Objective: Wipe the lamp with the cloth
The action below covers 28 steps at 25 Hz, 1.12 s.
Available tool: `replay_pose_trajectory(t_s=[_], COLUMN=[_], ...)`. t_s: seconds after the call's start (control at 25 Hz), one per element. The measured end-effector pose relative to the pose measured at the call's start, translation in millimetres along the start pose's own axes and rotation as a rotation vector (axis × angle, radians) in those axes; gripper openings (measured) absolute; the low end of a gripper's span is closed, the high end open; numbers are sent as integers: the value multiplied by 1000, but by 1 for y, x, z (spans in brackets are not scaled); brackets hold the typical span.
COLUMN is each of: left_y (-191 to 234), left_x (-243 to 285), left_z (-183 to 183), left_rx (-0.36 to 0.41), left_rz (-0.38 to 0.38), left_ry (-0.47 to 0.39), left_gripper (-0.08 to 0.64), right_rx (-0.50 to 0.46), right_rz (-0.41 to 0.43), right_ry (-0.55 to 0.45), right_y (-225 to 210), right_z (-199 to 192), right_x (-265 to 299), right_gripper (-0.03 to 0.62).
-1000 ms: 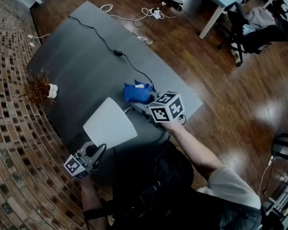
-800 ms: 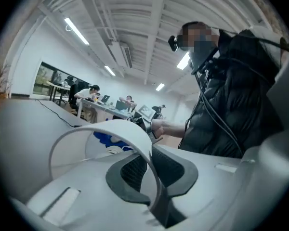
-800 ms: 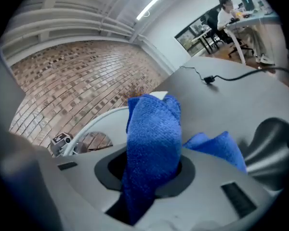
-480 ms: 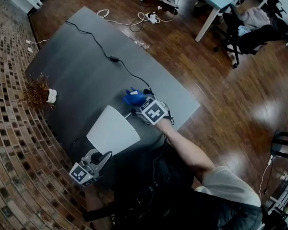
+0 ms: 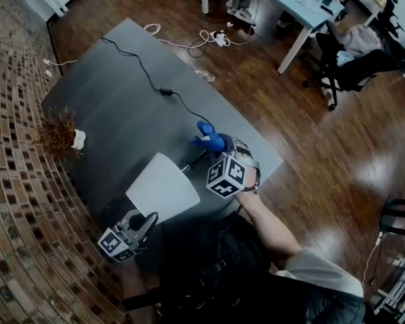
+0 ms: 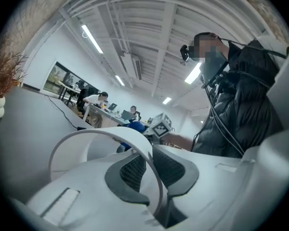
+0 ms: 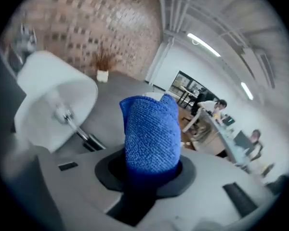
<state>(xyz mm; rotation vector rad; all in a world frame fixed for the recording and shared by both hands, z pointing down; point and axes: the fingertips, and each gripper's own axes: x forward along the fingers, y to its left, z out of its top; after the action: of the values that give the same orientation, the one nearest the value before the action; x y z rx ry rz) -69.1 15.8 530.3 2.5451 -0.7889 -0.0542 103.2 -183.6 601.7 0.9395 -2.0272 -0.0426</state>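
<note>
A white lamp lies on the grey table [image 5: 115, 106], its shade [image 5: 163, 187] towards me and its thin stem [image 5: 194, 160] running to the right. My left gripper [image 5: 148, 219] is at the shade's near edge. In the left gripper view the shade's rim [image 6: 101, 134] passes between the pads [image 6: 130, 170] of the left gripper [image 6: 149, 165], which has just been opening slightly and still presses on it. My right gripper [image 5: 219, 148] is shut on a bunched blue cloth [image 5: 210, 139], just right of the stem. In the right gripper view the cloth [image 7: 151, 134] stands up from the right gripper [image 7: 151, 170], the shade [image 7: 53, 105] to its left.
A dried plant in a small white pot [image 5: 59, 135] stands at the table's left edge. A black cable [image 5: 145, 73] runs across the table to the lamp. The table's right edge [image 5: 256, 137] is close to the cloth. A white desk [image 5: 304, 5] and chairs stand beyond.
The right gripper with the cloth has moved right and towards me along the stem, and has rolled so its marker cube faces differently. The left gripper stays at the shade's rim.
</note>
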Motion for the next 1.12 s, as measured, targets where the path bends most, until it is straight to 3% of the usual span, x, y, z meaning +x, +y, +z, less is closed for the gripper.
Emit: replay_pose_trajectory(t_s=[0.04,0.12,0.16,0.24,0.32,0.4,0.48,0.56,0.72,0.76,0.84,0.92,0.96,1.04,1.12], left_y=[4,13,17,26,36,43,50,59,51,47,40,34,31,24,18], left_x=[0,2,5,9,13,14,15,13,10,9,10,17,23,32,37], left_z=[7,19,26,44,67,88,83,51,-20,-32,-50,-60,-64,-74,-82], left_rx=[-6,3,11,42,131,282,415,463,425,415,401,419,438,468,449], left_rz=[1,7,8,5,11,38,75,105,112,121,142,136,124,100,105], left_ry=[-18,-22,-20,-19,-6,38,137,264,413,430,447,458,468,484,467], left_gripper=[48,49,49,51,51,51,50,44,44,43,42,38,38,43,44], right_rx=[145,501,657,844,920,935,884,831,770,742,653,452,306,-26,-331], right_rz=[153,550,691,788,812,834,814,792,848,827,683,517,477,453,410], right_ry=[-77,-212,-254,-296,-357,-456,-538,-571,-497,-442,-356,-409,-467,-545,-499], right_y=[16,59,73,77,70,63,57,56,87,91,81,62,64,97,139], right_z=[15,48,61,73,88,113,126,124,90,78,64,92,121,176,196], right_x=[-10,-28,-33,-27,-11,6,18,24,16,16,10,-19,-39,-66,-63], right_gripper=[107,107,105,90,87,88,91,91,92,94,94,95,95,95,96])
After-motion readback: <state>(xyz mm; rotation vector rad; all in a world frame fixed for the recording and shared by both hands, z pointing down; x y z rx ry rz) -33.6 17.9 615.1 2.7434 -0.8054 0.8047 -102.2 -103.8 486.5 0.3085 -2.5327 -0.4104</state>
